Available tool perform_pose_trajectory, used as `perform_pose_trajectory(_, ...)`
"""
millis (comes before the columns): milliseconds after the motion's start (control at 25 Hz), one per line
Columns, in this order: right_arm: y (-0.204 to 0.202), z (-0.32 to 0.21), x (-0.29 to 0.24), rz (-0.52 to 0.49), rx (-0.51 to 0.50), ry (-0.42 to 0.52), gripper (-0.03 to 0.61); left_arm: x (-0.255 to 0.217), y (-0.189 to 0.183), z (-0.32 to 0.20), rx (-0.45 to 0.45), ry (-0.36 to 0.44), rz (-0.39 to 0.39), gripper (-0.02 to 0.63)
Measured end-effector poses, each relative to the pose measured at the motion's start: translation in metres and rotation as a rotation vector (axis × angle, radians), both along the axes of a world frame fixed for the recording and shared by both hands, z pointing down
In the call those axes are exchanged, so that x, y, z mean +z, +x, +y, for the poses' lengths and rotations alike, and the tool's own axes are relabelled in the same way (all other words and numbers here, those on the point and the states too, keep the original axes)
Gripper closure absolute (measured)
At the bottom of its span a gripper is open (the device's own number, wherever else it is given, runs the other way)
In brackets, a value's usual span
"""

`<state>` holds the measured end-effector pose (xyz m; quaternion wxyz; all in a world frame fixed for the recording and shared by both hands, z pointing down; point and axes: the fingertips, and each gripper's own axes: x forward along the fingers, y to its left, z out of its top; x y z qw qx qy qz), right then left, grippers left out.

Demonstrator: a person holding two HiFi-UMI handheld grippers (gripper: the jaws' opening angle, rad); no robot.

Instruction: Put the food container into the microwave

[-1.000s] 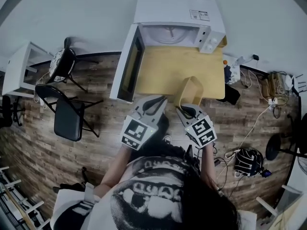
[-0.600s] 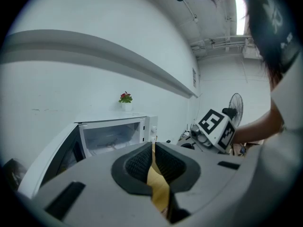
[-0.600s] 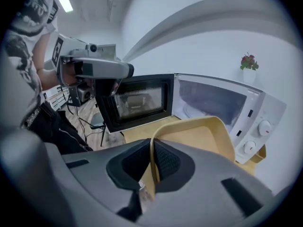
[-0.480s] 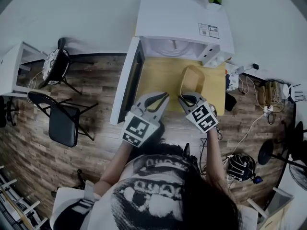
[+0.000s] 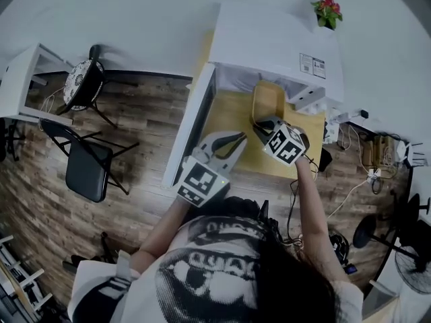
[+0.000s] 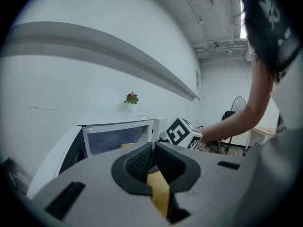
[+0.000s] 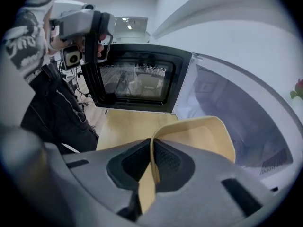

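Note:
The tan food container [image 5: 268,99] hangs at the mouth of the white microwave [image 5: 269,42], whose door [image 5: 192,130] stands open to the left. My right gripper [image 5: 267,122] is shut on the container's near rim, and the rim runs between its pads [image 7: 154,160]. In the right gripper view the container [image 7: 203,136] is in front of the cavity [image 7: 236,112], above the wooden table [image 7: 128,126]. My left gripper [image 5: 234,138] is shut and empty, held over the table's front edge near the door. Its pads [image 6: 154,157] meet.
A potted flower [image 5: 328,12] stands on the microwave's top right corner. A black folding chair [image 5: 91,163], a second chair [image 5: 84,86] and a white shelf [image 5: 20,86] are on the left. Cables [image 5: 377,147] and a fan [image 5: 411,261] lie at the right.
My right gripper has carried the container forward from the table's front edge up to the microwave opening. The left gripper stayed near the door, still shut.

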<state>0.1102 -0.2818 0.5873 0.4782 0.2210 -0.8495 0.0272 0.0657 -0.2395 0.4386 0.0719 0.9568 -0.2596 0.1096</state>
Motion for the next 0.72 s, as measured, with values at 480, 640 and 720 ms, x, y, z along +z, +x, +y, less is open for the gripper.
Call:
perform_pose_trajectory(480,0.005,-0.075,0.024,0.203,-0.156,0.065,0.55,-0.004,-0.003,-0.012,0.006,-0.017,0.05,0.597)
perform_pose_trajectory(640,0.008,-0.096,0.027,0.251,-0.158,0.11,0.548,-0.003,-0.002,-0.009,0.023,-0.016,0.041,0.597)
perform_pose_trajectory(720,0.006,-0.107,0.028,0.259,-0.155,0.125,0.546,-0.002,-0.002,-0.01,0.023,-0.013,0.037,0.597)
